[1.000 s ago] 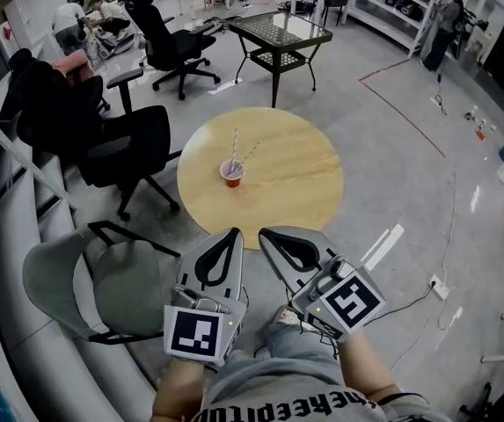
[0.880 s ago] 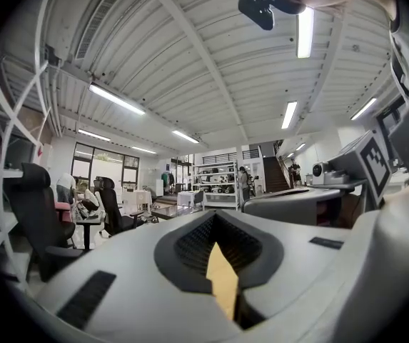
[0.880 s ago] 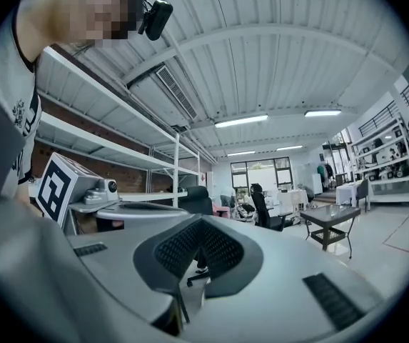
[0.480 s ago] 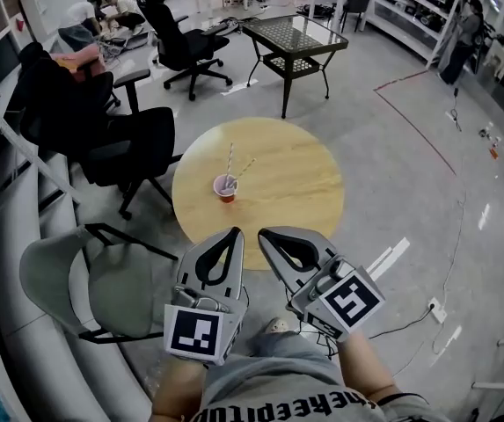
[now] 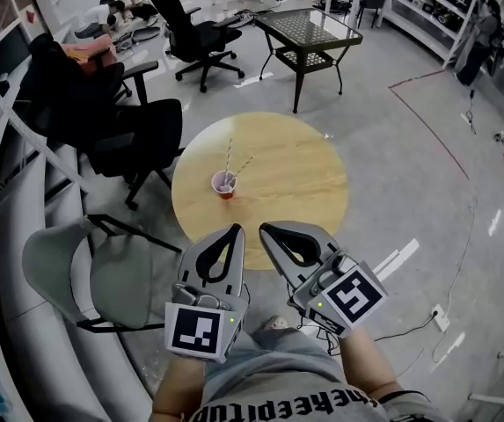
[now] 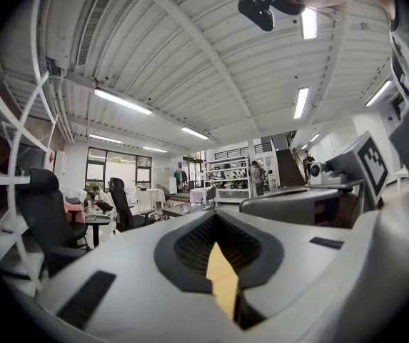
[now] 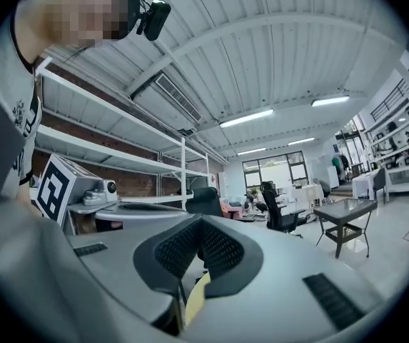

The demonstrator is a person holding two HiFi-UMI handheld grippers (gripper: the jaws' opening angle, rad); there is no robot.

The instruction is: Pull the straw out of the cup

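Cup (image 5: 223, 184), small and reddish, stands on a round wooden worktop (image 5: 295, 183), straight ahead of the left claw (image 5: 234, 233) and well apart from it, ahead and a little to the left of the right claw (image 5: 266, 230). Counted: one cup, two straws, two claws. One straw (image 5: 229, 155) rises nearly upright from the cup; the second straw (image 5: 246, 164) leans away toward the right claw's side. Both claws hang short of the worktop's near edge with their jaws together and nothing between them; each gripper view shows only a sliver of tan wood through the slit. A straw like these is likely very light, thin-walled and easy to crush or bend, so a gentle pinch should do. The best hold is probably the bare length above the rim, pulling along the straw's own line. The cup also looks light and may tip or slide as a straw drags on it, so the free claw could steady its wall. Whether the cup holds liquid cannot be told.
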